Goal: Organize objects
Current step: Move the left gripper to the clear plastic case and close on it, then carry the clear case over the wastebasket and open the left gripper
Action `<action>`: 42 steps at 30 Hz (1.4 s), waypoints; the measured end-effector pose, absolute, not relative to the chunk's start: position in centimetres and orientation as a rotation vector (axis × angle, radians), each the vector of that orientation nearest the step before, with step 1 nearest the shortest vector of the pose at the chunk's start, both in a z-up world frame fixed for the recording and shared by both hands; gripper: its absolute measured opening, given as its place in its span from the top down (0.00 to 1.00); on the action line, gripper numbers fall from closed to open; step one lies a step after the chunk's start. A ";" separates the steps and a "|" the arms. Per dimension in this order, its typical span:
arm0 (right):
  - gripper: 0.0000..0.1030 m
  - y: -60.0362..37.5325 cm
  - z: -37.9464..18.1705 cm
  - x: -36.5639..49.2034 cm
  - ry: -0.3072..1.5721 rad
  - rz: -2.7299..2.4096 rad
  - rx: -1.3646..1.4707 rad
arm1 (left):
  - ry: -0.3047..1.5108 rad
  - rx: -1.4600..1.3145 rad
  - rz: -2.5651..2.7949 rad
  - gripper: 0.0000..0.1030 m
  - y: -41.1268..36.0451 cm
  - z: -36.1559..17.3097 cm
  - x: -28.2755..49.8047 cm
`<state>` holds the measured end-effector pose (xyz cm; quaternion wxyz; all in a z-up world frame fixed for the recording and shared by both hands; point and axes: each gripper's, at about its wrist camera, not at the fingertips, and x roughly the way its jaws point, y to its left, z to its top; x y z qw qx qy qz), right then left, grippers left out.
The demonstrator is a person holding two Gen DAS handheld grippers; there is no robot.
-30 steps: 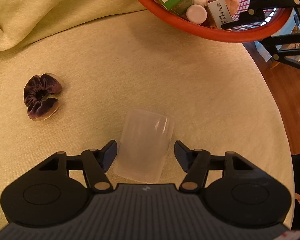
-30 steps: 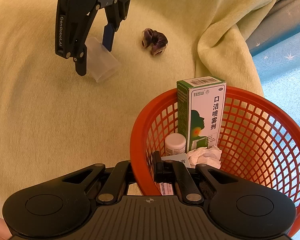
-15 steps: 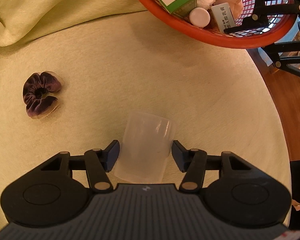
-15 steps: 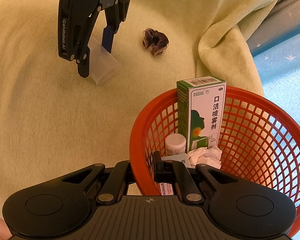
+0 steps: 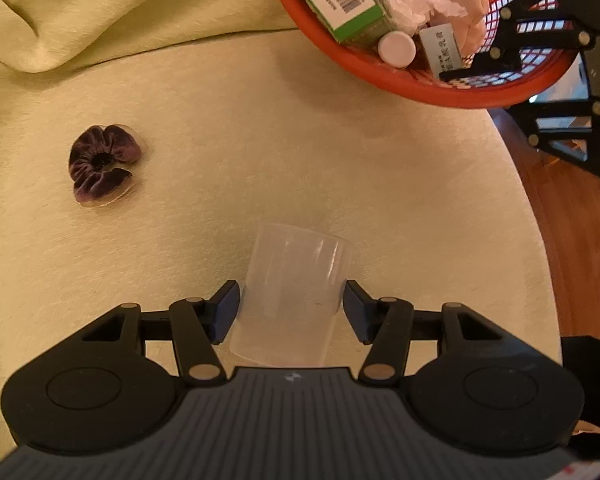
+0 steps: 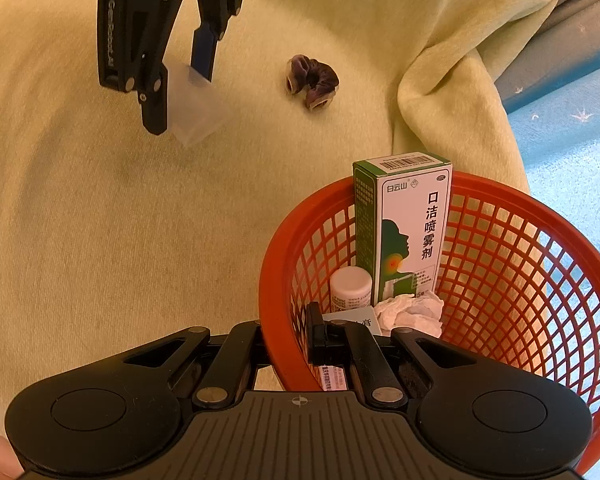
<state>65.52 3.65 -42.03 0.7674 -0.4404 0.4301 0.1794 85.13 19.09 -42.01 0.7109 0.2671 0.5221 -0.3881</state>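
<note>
A clear plastic cup (image 5: 292,292) lies tilted on the pale yellow cloth, its mouth toward me. My left gripper (image 5: 292,304) is around it, both blue pads against its sides. From the right wrist view the cup (image 6: 198,120) shows between the left gripper's (image 6: 180,96) black fingers. My right gripper (image 6: 288,336) is shut on the near rim of a red mesh basket (image 6: 500,208). In the basket are a green and white box (image 6: 404,232), a small white bottle (image 6: 350,288) and crumpled tissue (image 6: 410,310). A purple velvet scrunchie (image 5: 100,168) lies on the cloth to the left.
The cloth bunches into thick folds (image 5: 60,20) at the back left. The covered table's rounded edge (image 5: 536,216) drops to a wooden floor on the right. In the left wrist view the basket (image 5: 420,84) and the right gripper's fingers (image 5: 480,70) sit at the top right.
The left gripper's fingers have closed inward until they meet the cup's sides. In the left wrist view the basket has come a little lower. The right gripper keeps its hold on the rim.
</note>
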 end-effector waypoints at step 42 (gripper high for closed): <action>0.99 4.0 -42.4 65.0 0.947 0.363 -0.957 | 0.969 0.389 -0.927 0.50 13.8 -29.3 86.6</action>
